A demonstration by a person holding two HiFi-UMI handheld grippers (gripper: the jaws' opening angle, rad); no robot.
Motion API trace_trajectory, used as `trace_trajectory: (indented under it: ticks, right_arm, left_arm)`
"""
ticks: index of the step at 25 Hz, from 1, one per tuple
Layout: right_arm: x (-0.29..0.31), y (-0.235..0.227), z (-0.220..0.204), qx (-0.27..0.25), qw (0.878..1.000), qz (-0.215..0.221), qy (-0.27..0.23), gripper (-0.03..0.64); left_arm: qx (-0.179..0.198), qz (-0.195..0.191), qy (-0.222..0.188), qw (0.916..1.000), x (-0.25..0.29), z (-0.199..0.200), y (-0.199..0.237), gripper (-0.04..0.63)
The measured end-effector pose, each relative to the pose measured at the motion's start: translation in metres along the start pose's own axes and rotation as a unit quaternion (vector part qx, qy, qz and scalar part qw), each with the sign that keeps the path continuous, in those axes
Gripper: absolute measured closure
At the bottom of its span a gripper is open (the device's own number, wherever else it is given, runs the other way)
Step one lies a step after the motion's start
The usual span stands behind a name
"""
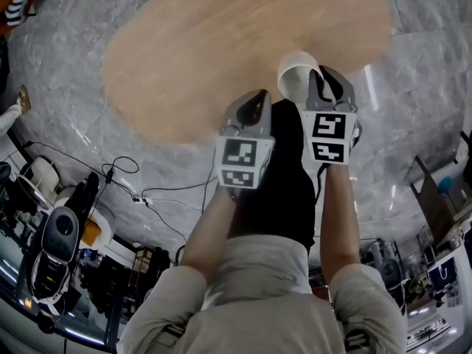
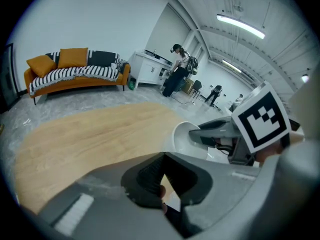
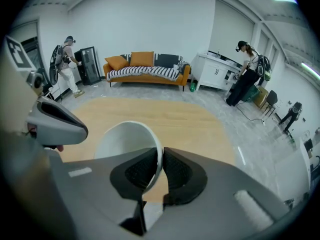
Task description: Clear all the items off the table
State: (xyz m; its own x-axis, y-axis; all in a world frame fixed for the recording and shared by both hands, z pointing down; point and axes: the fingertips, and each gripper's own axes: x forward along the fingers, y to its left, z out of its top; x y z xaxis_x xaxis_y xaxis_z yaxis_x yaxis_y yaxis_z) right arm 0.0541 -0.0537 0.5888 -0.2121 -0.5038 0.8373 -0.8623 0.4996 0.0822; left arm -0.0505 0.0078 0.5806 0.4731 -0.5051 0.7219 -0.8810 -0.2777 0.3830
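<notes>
The person's pale beige sleeves point(image 1: 243, 301) are lying nearest, with both forearms reaching forward. The right gripper point(image 3: 161, 156) is clamping its jaws on the thin wall of the white round cup point(image 3: 125, 139), one pad inside and one outside. It is holding the cup tilted in the air, just over the near right edge of the oval light wooden table point(image 1: 221, 43). The left gripper point(image 2: 162, 156) is hovering just beside it, jaws together on nothing.

I am judging that the cup is being carried away (no other item is showing on the table). The grip takes only the rim, so the cup may swing or slip. A slow, level carry is advisable, perhaps with the left gripper supporting from below.

No brand or label is showing; only the black and white square markers point(image 1: 329, 136), without letters.
</notes>
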Motion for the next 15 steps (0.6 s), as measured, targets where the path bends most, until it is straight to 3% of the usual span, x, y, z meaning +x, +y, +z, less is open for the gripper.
trace_trajectory:
  ticks: [10, 15]
  right_arm:
    - [-0.077, 0.000, -0.039, 0.023, 1.000, -0.018, -0.009, 0.574]
    - [-0.104, -0.010, -0.070, 0.040, 0.999, -0.018, -0.015, 0.574]
  left_arm:
    - [0.002, -0.025, -0.008, 0.9997, -0.035, -0.015, -0.050, 0.575]
    - [0.039, -0.035, 0.003, 0.9986, -0.039, -0.023, -0.081, 0.575]
